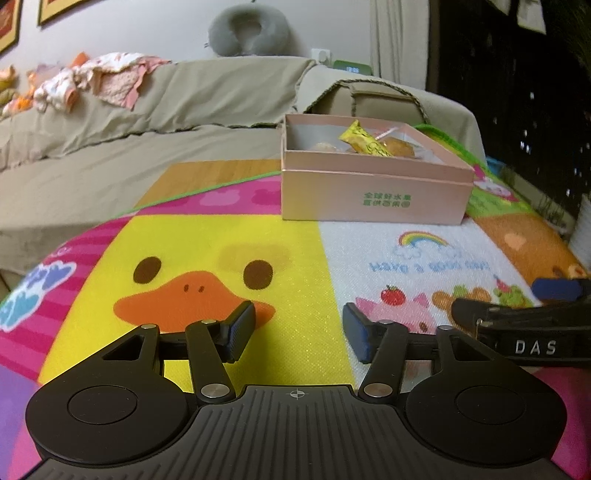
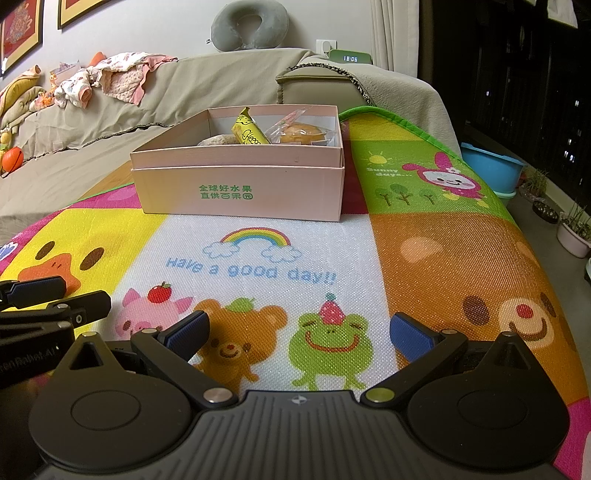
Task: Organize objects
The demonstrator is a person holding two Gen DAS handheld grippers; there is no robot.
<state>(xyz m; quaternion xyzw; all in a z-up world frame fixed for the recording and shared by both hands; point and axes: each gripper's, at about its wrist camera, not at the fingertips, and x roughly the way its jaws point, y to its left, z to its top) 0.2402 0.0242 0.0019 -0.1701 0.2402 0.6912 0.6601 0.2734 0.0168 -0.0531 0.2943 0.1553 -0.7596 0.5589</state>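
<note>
A pink cardboard box (image 1: 369,192) with green print stands on the colourful cartoon mat (image 1: 207,236), ahead of both grippers; it also shows in the right wrist view (image 2: 240,188). Inside lie a yellow snack packet (image 2: 248,129), a wrapped bun (image 2: 301,133) and a brownish pastry (image 2: 218,140). The packet (image 1: 364,142) and bun (image 1: 400,146) show in the left wrist view too. My left gripper (image 1: 299,332) is open and empty, low over the mat's duck picture. My right gripper (image 2: 299,332) is open and empty over the frog picture. Each gripper shows at the edge of the other's view.
A sofa (image 2: 207,81) with a grey-green cover stands behind the mat, with clothes (image 2: 110,77) and toys on its back. A grey neck pillow (image 2: 249,26) and a clock (image 2: 350,58) sit behind. A blue tub (image 2: 491,166) and plant pots (image 2: 574,236) stand at right.
</note>
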